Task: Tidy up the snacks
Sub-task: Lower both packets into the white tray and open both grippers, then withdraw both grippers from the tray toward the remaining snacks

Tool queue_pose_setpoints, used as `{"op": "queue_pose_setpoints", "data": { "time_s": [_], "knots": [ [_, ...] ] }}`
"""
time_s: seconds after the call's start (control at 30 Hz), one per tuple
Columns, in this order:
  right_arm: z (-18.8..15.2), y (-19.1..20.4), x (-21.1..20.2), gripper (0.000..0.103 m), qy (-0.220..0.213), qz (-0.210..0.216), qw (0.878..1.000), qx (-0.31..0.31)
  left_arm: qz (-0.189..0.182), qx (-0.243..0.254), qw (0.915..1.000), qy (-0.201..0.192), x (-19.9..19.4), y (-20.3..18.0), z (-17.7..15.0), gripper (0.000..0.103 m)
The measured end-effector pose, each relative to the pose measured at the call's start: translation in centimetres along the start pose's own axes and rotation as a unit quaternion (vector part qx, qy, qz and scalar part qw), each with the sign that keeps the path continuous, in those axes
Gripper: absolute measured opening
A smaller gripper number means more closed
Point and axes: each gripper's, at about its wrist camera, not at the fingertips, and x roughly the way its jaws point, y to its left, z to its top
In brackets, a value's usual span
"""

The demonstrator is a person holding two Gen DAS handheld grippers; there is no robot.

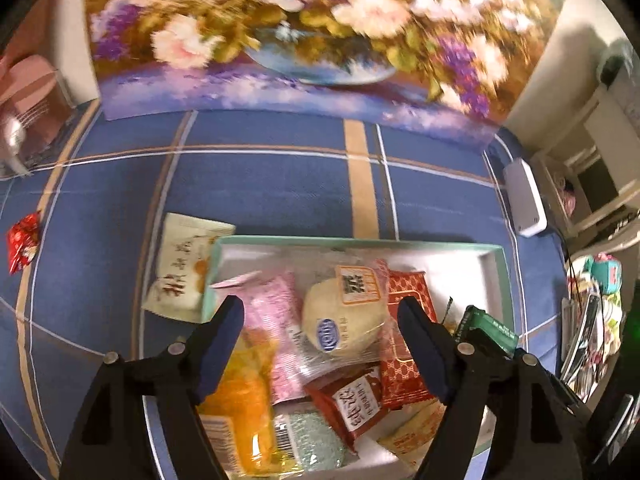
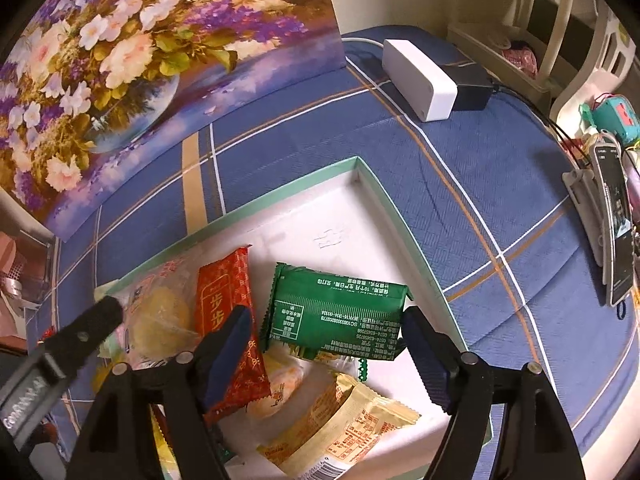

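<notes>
A shallow white box with a mint-green rim (image 1: 360,242) (image 2: 360,164) lies on the blue plaid cloth and holds several snack packs. My left gripper (image 1: 322,312) is open and empty above the box, over a round cream bun pack (image 1: 340,320) and a pink pack (image 1: 276,320). My right gripper (image 2: 326,322) is open around a green snack pack (image 2: 340,308), which lies in the box between its fingers. A red patterned pack (image 1: 404,320) (image 2: 228,304) lies beside it. A white pack (image 1: 184,268) and a small red candy (image 1: 24,240) lie outside the box, on the left.
A flower painting (image 1: 280,32) (image 2: 120,60) stands at the back of the table. A white power box (image 2: 420,72) (image 1: 524,200) sits at the back right. A phone on a stand (image 2: 612,232) and clutter line the right edge. A pink container (image 1: 32,92) stands at the far left.
</notes>
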Motion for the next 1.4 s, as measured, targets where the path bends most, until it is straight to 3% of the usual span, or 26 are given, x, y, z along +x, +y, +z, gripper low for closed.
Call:
{"op": "queue_pose_setpoints", "data": {
  "time_s": [0.33,0.47,0.6,0.63,0.73,1.4],
  "knots": [
    [-0.2,0.8,-0.1,0.085,0.002,-0.010,1.000,-0.023,0.036,-0.016,0.9979,-0.051,-2.0,3.6,-1.9,0.080],
    [-0.5,1.6,0.2,0.086,0.006,-0.017,0.999,-0.040,0.050,-0.018,0.9971,-0.054,-2.1,4.5,-2.5,0.084],
    [-0.7,2.4,0.0,0.103,-0.001,-0.009,0.999,-0.048,0.070,-0.015,0.9953,-0.065,-2.5,4.9,-2.7,0.086],
    [-0.8,2.7,-0.1,0.103,-0.004,-0.007,0.999,-0.051,0.073,-0.011,0.9949,-0.068,-2.6,4.9,-2.8,0.093],
    [-1.0,3.6,-0.2,0.103,-0.005,-0.009,0.998,-0.062,0.079,-0.010,0.9939,-0.077,-2.9,5.1,-3.0,0.097],
    [-3.3,10.2,-1.4,0.103,-0.016,-0.031,0.990,-0.137,0.114,-0.116,0.9856,-0.047,-4.1,12.3,-2.3,0.101]
  ]
}}
